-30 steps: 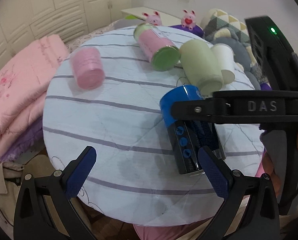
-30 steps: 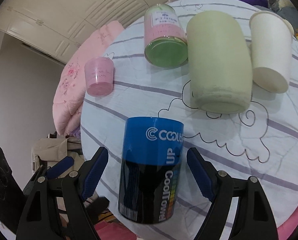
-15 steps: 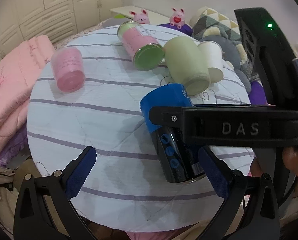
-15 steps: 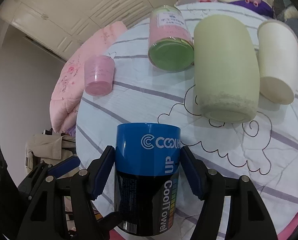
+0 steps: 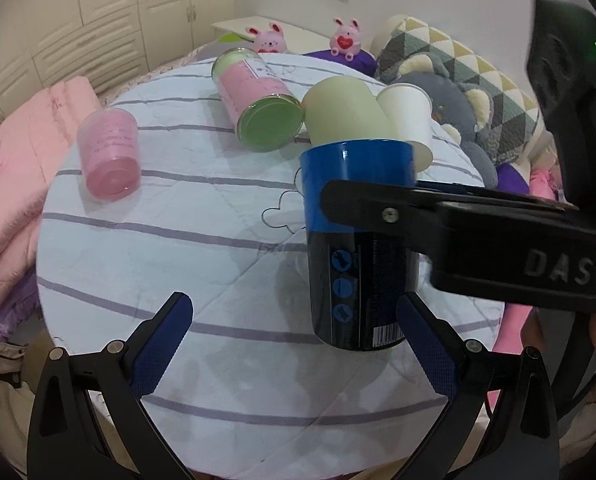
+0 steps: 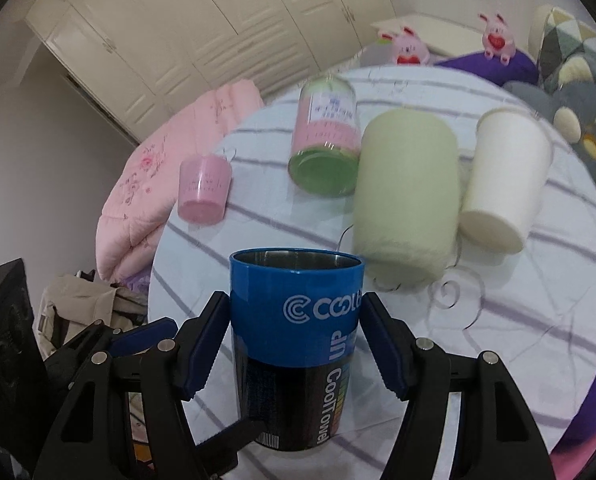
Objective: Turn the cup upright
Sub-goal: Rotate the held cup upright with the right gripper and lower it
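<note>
Gripping the blue CoolTowel cup (image 6: 296, 344) with my right gripper (image 6: 294, 344), both blue pads pressed on its sides, I have it low in the centre of the right wrist frame, mouth up and its metal lining showing at the rim. In the left wrist view the same cup (image 5: 360, 240) sits right of centre, upright or nearly so, its base low over the striped tablecloth (image 5: 178, 240); I cannot tell whether it touches. I judge the flip itself is almost finished, and what remains is to set the base flat on the cloth, then ease my pads apart without tipping it. My left gripper (image 5: 294, 344) hangs spread wide at the bottom of its frame, holding nothing. Counting what lies on its side across the upper part of the table: one pink plastic cup (image 5: 110, 154) at upper left, one glass jar with a green lid (image 5: 258, 96), one pale green tumbler (image 5: 344, 110), one white paper cup (image 5: 408, 112). Two pink bunny toys (image 5: 272, 38) sit beyond the far edge
</note>
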Available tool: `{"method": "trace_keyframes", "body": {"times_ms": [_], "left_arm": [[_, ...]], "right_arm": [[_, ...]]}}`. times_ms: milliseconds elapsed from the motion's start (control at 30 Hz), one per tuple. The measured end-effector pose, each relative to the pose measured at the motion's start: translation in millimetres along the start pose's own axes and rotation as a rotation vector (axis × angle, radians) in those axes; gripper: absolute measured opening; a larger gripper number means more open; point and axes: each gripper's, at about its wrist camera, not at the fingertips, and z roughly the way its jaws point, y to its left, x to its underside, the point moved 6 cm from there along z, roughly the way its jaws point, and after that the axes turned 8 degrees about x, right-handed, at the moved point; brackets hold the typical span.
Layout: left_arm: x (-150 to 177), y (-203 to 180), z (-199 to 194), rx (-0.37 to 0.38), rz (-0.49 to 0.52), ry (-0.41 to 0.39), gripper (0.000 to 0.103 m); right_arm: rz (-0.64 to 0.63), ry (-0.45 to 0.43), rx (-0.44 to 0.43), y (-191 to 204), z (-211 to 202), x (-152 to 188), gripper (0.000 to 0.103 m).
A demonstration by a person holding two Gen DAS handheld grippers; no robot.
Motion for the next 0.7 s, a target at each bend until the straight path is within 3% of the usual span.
{"method": "trace_keyframes", "body": {"times_ms": [167,400,700], "left_arm": [[-4.1,-3.5,7.5,0.009,-0.013,0.000,0.103],[-7.8,-6.8,16.9,-0.016,-0.027,0.007,0.103],[-3.8,-13.2,20.6,-0.029,-0.013,0.019,0.103]], "right_arm": [[-0.014,-0.055,0.011,-11.3,-8.7,-1.6,0.068],[-0.125,-0.180,0.090,-11.1,-25.8,-3.3,0.068],[-0.193,-0.219,0.104,-10.4,-31.1,5.9,0.068]]}}
